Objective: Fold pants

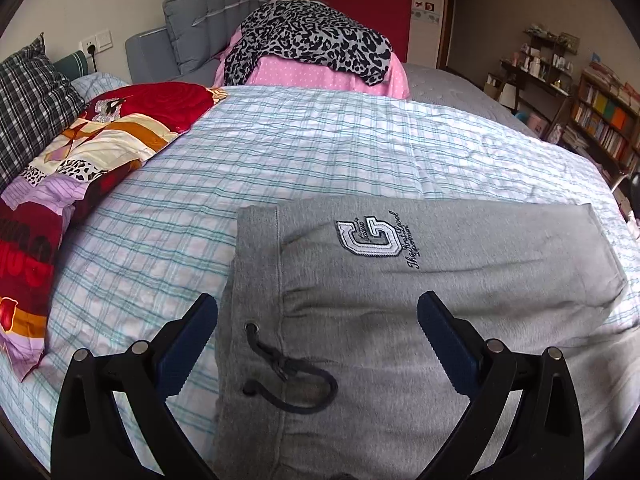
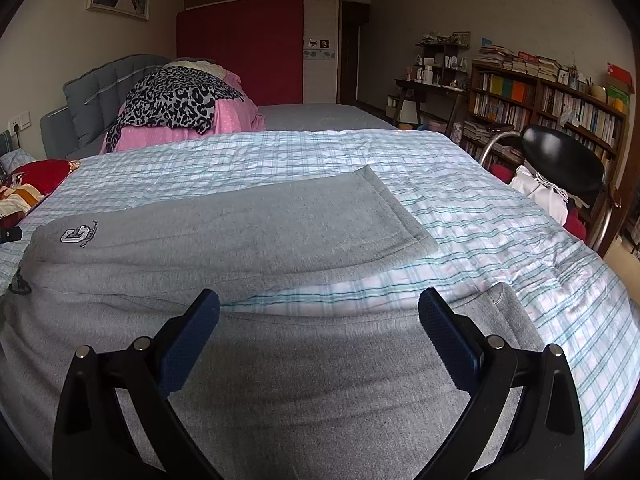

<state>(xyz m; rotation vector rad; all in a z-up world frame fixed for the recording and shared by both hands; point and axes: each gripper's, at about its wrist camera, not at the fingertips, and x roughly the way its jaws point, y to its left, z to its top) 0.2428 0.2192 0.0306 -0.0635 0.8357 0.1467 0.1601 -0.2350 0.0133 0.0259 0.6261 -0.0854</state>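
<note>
Grey pants: soft grey sweatpants (image 1: 400,280) with a white letter patch (image 1: 370,236) are laid flat on the blue and white checked bedcover (image 1: 280,148), near its front edge.
Waistband: a dark drawstring (image 1: 280,364) is seen at the waist end, between the fingers of the left gripper (image 1: 318,320).
Legs: in the right wrist view the two legs (image 2: 248,216) are spread apart, and a strip of bedcover is seen between them.
Left gripper: the jaws are held wide apart above the waist; nothing is grasped.
Right gripper (image 2: 320,316): the jaws are spread wide over the nearer leg; nothing is grasped.
Behind: a leopard print cloth (image 1: 316,36) is lying on a pink dotted bundle (image 1: 304,76).
</note>
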